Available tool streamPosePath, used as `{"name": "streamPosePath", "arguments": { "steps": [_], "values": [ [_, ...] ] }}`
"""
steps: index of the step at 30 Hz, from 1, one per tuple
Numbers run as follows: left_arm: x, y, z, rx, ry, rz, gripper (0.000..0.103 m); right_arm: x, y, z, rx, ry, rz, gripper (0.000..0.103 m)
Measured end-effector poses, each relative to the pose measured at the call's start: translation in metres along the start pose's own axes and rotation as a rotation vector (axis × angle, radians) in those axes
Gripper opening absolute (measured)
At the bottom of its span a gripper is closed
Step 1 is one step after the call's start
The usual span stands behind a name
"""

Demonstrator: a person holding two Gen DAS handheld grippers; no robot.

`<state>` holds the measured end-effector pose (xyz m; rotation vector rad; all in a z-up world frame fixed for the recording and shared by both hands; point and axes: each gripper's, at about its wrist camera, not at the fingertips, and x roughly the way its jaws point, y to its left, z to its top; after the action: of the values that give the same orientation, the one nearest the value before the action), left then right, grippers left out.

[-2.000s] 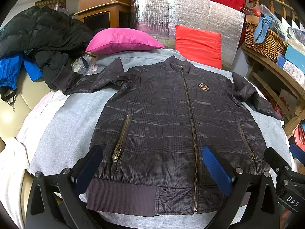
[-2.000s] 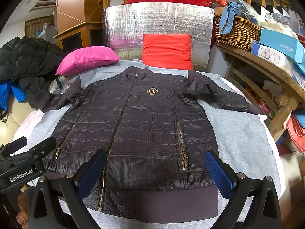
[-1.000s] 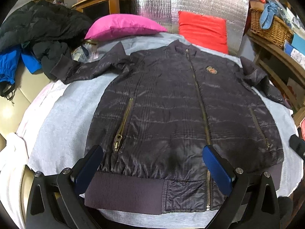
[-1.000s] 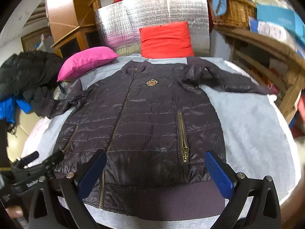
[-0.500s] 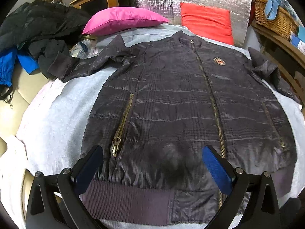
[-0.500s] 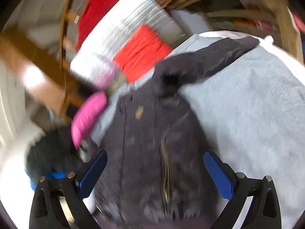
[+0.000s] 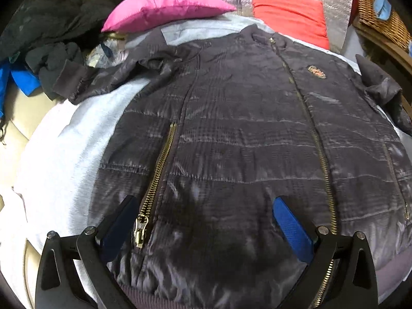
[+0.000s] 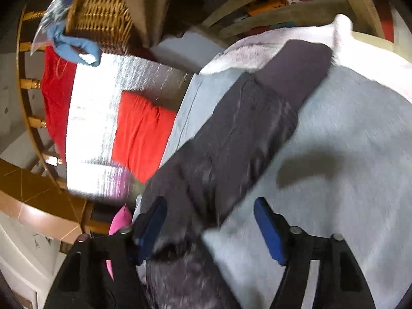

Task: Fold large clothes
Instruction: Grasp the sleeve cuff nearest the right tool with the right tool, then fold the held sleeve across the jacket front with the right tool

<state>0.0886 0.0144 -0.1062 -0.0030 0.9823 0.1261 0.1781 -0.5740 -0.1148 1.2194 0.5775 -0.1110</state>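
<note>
A dark quilted jacket (image 7: 231, 134) lies flat and front up, zipped, on a grey blanket (image 7: 72, 149). My left gripper (image 7: 206, 228) hangs open low over the jacket's lower front. A brass pocket zip pull (image 7: 141, 229) sits just inside its left finger. The right wrist view is rolled and blurred. There the jacket's sleeve (image 8: 231, 139) runs diagonally up to its ribbed cuff (image 8: 293, 72). My right gripper (image 8: 209, 229) has its jaws closing with the sleeve's upper part between them. The fabric lies close to the left pad, the right pad is over bare blanket, and neither pad presses on it.
A pink pillow (image 7: 164, 10), a red cushion (image 7: 288, 18) and a silver foil mat (image 8: 90, 118) line the far side. A pile of black and blue clothes (image 7: 51, 31) lies at the left. A wicker basket (image 8: 100, 15) and wooden shelf rails (image 8: 283, 7) stand beyond the sleeve.
The left gripper has sunk closer to the jacket's lower front. The right gripper has swung across to the sleeve, rolled hard, and its jaws have narrowed.
</note>
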Motion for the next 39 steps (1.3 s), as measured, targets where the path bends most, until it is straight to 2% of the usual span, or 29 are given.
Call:
{"name": "streamPosePath", "arguments": {
  "steps": [2,5,8,13,16,17,18,20,24,27,30,33,34,35,37,38,39],
  "values": [
    [0.008,0.002,-0.002,0.001,0.019,-0.002,0.103,0.013,-0.003,0.009,-0.002,0.003,-0.048,0.060],
    [0.014,0.003,-0.005,0.007,0.016,0.000,0.103,0.030,-0.014,0.020,0.034,0.002,-0.111,0.058],
    [0.016,0.010,-0.008,-0.015,0.008,-0.035,0.103,0.041,-0.021,0.025,0.082,-0.006,-0.124,0.055],
    [0.017,0.013,-0.012,-0.023,-0.023,-0.065,0.103,0.044,-0.032,0.027,0.191,-0.038,-0.076,0.058],
    [0.017,0.014,-0.013,-0.025,-0.029,-0.071,0.103,0.045,-0.031,0.033,0.179,-0.035,-0.073,0.057],
    [0.017,0.014,-0.014,-0.026,-0.030,-0.072,0.103,0.046,-0.029,0.036,0.161,-0.035,-0.087,0.041],
    [0.017,0.014,-0.014,-0.026,-0.035,-0.072,0.103,0.049,-0.027,0.038,0.141,-0.028,-0.128,0.019],
    [0.019,0.014,-0.013,-0.018,-0.037,-0.072,0.103,0.053,-0.020,0.040,0.094,0.000,-0.209,0.009],
    [0.016,0.018,-0.010,-0.008,-0.020,-0.101,0.103,0.039,0.041,0.037,-0.184,-0.061,-0.320,0.007],
    [0.013,0.027,-0.009,-0.030,-0.044,-0.148,0.103,0.021,0.118,0.028,-0.416,-0.147,-0.361,0.007],
    [0.010,0.037,-0.009,-0.082,-0.061,-0.196,0.103,0.005,0.208,-0.001,-0.672,-0.237,-0.354,0.006],
    [0.006,0.046,-0.008,-0.127,-0.069,-0.226,0.103,-0.008,0.287,-0.068,-0.922,-0.290,-0.297,0.006],
    [0.003,0.050,-0.007,-0.140,-0.077,-0.232,0.103,-0.006,0.319,-0.102,-1.023,-0.295,-0.252,0.006],
    [0.001,0.052,-0.007,-0.145,-0.084,-0.235,0.103,-0.006,0.332,-0.125,-1.070,-0.289,-0.223,0.006],
    [-0.004,0.057,-0.008,-0.153,-0.094,-0.235,0.103,0.008,0.361,-0.189,-1.181,-0.219,-0.135,0.007],
    [-0.006,0.061,-0.009,-0.159,-0.100,-0.234,0.103,0.015,0.362,-0.208,-1.202,-0.188,-0.111,0.008],
    [-0.008,0.064,-0.009,-0.165,-0.103,-0.233,0.103,0.030,0.361,-0.238,-1.227,-0.118,-0.081,0.012]
  ]
}}
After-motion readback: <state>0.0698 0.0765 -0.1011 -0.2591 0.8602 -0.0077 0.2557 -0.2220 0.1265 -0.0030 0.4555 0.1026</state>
